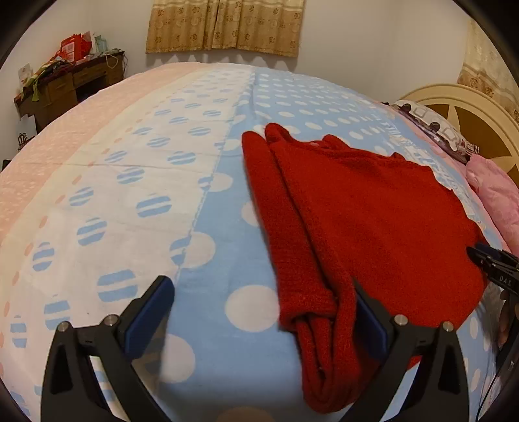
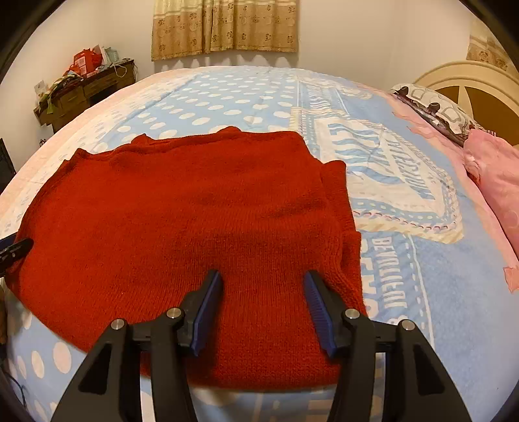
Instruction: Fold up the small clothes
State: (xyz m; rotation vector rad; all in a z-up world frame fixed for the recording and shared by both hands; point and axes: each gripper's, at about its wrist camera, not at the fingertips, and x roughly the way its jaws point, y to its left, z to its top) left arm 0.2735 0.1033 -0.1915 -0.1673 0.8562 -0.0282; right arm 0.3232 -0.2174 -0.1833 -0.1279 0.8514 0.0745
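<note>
A red knitted sweater lay spread flat on a bed covered by a light blue blanket with white polka dots. In the left wrist view, one sleeve was folded lengthwise along the garment's near edge, bunched into soft ridges.

The left gripper was released, its jaws spread wide just above the blanket, with the folded sleeve end lying between them, close to the right finger. The right gripper was also released, its jaws apart over the sweater's lower hem and grasping nothing; its blue ribbed pads faced inward.

Seen from the left wrist, the right gripper's black body carried small white letters reading "DAS". The blanket bore a large printed emblem with upside-down blue lettering; only part, roughly "BEVERLEY", could be made out.

A pink pillow sat by a cream headboard. Beige patterned curtains hung behind the bed, and a cluttered wooden dresser stood at the far left.
</note>
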